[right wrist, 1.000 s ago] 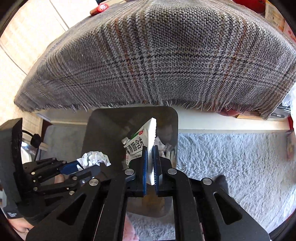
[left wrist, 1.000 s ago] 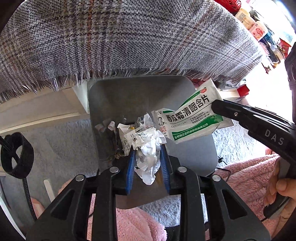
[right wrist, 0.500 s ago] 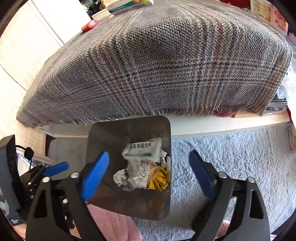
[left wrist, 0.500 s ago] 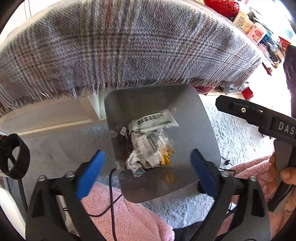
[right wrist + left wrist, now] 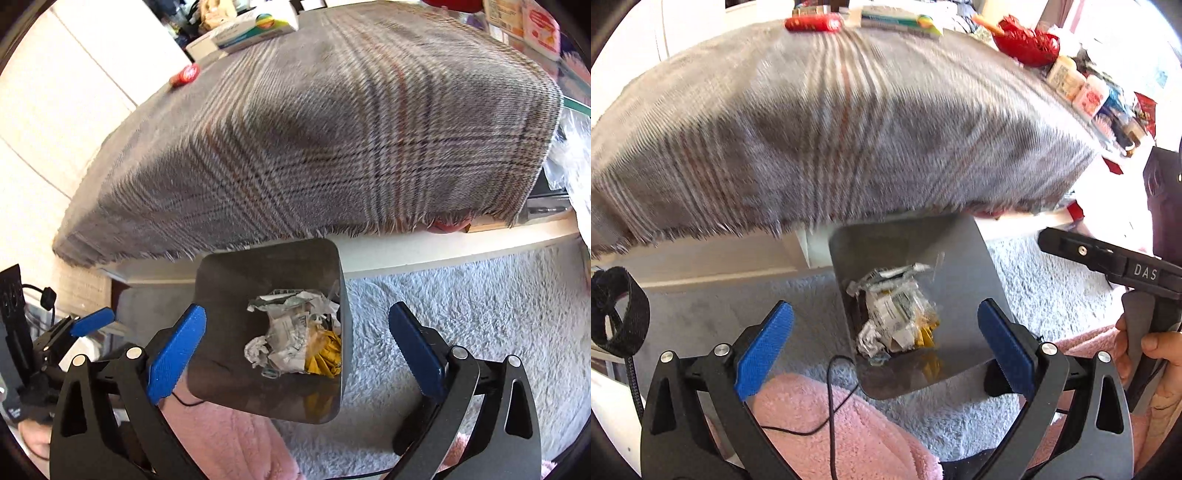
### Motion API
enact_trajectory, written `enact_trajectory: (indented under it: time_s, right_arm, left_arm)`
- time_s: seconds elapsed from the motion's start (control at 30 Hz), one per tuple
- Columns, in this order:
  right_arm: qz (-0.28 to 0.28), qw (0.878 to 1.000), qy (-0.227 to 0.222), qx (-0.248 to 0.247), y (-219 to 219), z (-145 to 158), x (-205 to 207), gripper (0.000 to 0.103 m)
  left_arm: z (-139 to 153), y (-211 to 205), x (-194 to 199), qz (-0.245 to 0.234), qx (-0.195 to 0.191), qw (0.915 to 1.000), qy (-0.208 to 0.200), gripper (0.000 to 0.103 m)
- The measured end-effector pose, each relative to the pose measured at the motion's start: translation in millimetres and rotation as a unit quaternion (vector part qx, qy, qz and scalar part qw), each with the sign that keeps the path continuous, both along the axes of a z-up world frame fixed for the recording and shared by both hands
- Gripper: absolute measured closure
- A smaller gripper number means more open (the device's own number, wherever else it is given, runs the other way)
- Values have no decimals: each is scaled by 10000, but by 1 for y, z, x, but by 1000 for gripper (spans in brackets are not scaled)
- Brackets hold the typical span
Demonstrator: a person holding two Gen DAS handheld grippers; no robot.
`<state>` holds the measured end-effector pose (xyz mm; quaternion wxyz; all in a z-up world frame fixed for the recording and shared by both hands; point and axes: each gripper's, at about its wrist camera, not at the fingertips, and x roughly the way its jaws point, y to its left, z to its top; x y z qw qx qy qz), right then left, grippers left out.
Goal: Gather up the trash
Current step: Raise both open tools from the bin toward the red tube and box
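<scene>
A grey metal trash bin (image 5: pixel 964 258) stands on the floor below the table edge; it also shows in the right wrist view (image 5: pixel 229 280). Inside lies a pile of trash (image 5: pixel 897 314): crumpled white paper, a medicine packet and yellow wrappers, also seen in the right wrist view (image 5: pixel 295 339). My left gripper (image 5: pixel 886 339) is open and empty above the bin. My right gripper (image 5: pixel 295 347) is open and empty above the bin too; its body shows at the right of the left wrist view (image 5: pixel 1108 258).
A table covered with grey plaid cloth (image 5: pixel 831 129) overhangs the bin. A red tube (image 5: pixel 812 23), boxes (image 5: pixel 255 27) and bottles (image 5: pixel 1075 83) sit at its far edge. Grey shag rug (image 5: pixel 461 314) covers the floor. Pink fleece (image 5: pixel 849 424) lies below the grippers.
Both grippers opened and dropped the crumpled paper and the medicine packet into the bin. Both have since risen, bringing the table top into view.
</scene>
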<state>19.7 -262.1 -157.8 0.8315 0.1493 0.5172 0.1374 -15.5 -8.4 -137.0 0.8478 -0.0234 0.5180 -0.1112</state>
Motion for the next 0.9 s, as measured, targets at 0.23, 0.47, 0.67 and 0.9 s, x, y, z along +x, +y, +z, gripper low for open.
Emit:
enact_trajectory:
  time_s: [0.23, 0.47, 0.67, 0.9]
  right_arm:
    - [42, 9989, -378, -287, -6, 50, 26, 3]
    - [276, 9964, -781, -185, -3, 95, 89, 3]
    - [551, 9897, -1221, -499, 12, 115, 147, 3]
    - [802, 9838, -1366, -841, 23, 119, 213, 3]
  left_arm:
    - [38, 16, 26, 153, 285, 9992, -254, 8]
    - [69, 32, 75, 355, 226, 9981, -449, 8]
    - [94, 40, 136, 681, 322, 9945, -722, 8]
    - [99, 35, 213, 836, 353, 9936, -668, 8]
